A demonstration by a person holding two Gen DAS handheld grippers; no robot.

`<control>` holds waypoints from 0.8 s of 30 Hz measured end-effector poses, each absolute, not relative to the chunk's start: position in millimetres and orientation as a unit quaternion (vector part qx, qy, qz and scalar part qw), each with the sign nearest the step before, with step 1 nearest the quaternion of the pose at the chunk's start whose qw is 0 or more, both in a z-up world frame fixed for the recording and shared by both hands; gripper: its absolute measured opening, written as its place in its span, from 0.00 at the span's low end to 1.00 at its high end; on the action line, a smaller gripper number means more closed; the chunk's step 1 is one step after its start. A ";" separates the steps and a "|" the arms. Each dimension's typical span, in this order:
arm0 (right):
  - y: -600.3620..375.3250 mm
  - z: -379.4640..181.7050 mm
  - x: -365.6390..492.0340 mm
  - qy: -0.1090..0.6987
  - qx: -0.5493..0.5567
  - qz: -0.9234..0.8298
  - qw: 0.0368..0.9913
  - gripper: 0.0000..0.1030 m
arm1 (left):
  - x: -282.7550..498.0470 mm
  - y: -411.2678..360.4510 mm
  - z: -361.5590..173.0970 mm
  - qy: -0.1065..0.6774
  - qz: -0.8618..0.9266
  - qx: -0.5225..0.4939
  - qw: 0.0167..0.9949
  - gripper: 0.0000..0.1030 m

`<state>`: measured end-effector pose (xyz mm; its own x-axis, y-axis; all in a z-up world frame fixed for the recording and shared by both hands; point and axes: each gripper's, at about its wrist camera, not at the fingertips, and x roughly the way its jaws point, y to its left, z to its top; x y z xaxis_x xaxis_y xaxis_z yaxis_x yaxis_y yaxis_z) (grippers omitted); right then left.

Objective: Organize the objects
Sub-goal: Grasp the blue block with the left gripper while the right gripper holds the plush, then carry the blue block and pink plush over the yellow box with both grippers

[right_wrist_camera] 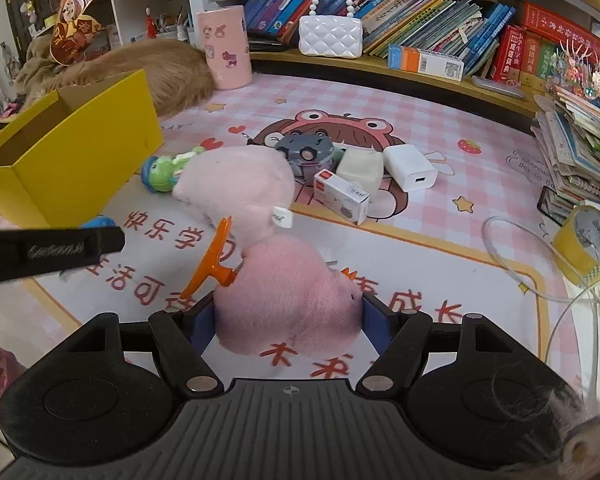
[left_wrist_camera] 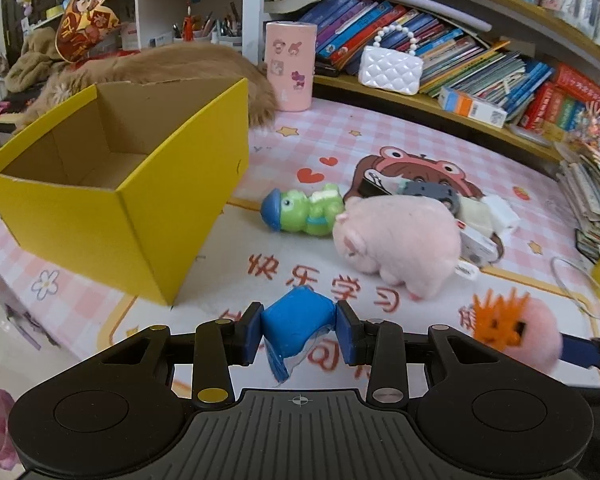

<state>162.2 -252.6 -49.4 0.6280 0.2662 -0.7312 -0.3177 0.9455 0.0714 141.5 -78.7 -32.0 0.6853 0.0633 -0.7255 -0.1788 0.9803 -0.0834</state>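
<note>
Below, in the left wrist view, the left claw (left_wrist_camera: 299, 334) grips a blue wrapped block of soft material (left_wrist_camera: 296, 330) between its two blue pads, with a clear plastic tail of wrapping hanging under it. Ahead and to the left stands an open yellow cardboard box (left_wrist_camera: 140, 216) on the pink checked cartoon-print mat (left_wrist_camera: 420, 140) that covers the counter. Past the claw lie a green plastic frog-like toy with a blue cap (left_wrist_camera: 304, 210) and, touching it, a pale pink plush pig (left_wrist_camera: 400, 236). Behind the pig sit a grey toy car (left_wrist_camera: 430, 191) and small white boxes, partly hidden.

In the right wrist view, the right claw (right_wrist_camera: 288, 320) is closed on a fluffy pink plush ball with an orange plastic spiked fin (right_wrist_camera: 288, 300), held above the mat. The black arm of the left claw crosses the left edge of this view. Farther off lie the pale pink plush pig, a white and red printed carton (right_wrist_camera: 342, 196), a cream block (right_wrist_camera: 360, 168) and a white square charger plug (right_wrist_camera: 410, 168), close together. A roll of yellow tape (right_wrist_camera: 586, 248) rests at the right. A pink cylindrical tin with cartoon stickers (right_wrist_camera: 224, 46) and a white quilted purse with a bead handle (right_wrist_camera: 331, 36) stand at the rear.
</note>
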 end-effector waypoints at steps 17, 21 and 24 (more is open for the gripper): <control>-189.7 -37.7 95.7 0.394 0.019 0.075 0.916 0.68 | 83.8 -6.9 -17.8 0.364 -0.023 -0.052 0.930 0.35; -153.6 -39.1 72.7 0.403 0.028 0.057 0.913 0.68 | 59.0 31.0 -18.4 0.365 -0.034 -0.051 0.929 0.35; -123.6 -39.7 48.5 0.400 0.023 0.055 0.914 0.68 | 39.1 60.5 -20.1 0.360 -0.035 -0.042 0.931 0.35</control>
